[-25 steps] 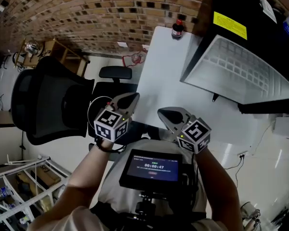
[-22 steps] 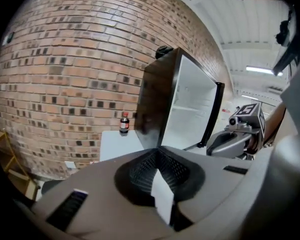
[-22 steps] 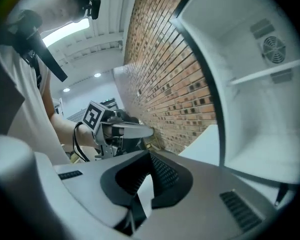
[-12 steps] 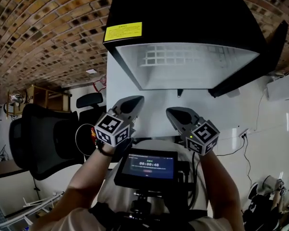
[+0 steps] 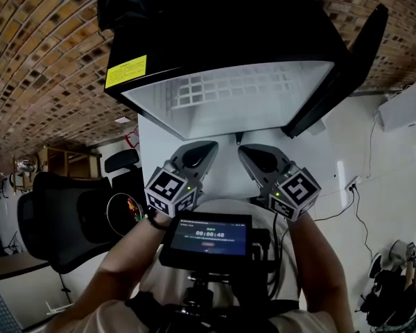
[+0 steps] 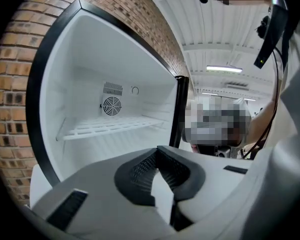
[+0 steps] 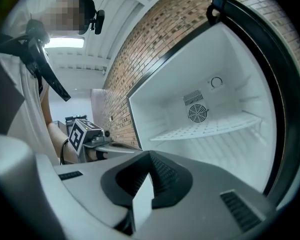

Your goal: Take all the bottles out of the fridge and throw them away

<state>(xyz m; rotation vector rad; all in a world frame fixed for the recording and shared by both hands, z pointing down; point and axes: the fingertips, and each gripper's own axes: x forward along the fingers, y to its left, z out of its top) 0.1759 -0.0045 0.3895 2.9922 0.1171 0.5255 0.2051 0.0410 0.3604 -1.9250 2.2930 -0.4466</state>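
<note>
My left claw (image 5: 206, 147) and right claw (image 5: 247, 150) are both clamped shut on nothing. They are side by side just before the black mini fridge (image 5: 229, 33) on the white surface (image 5: 159, 151). Its door (image 5: 347, 68) stands wide, showing a wire shelf (image 6: 110, 126).

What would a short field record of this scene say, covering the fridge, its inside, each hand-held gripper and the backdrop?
fridge: black outside, white inside, door swung open
wire shelf: white, bare
fan: round grille on the back wall
bottles: none visible inside in either gripper view
left hand-held gripper: jaws together, holding nothing
right hand-held gripper: jaws together, holding nothing
backdrop: brick wall
</note>
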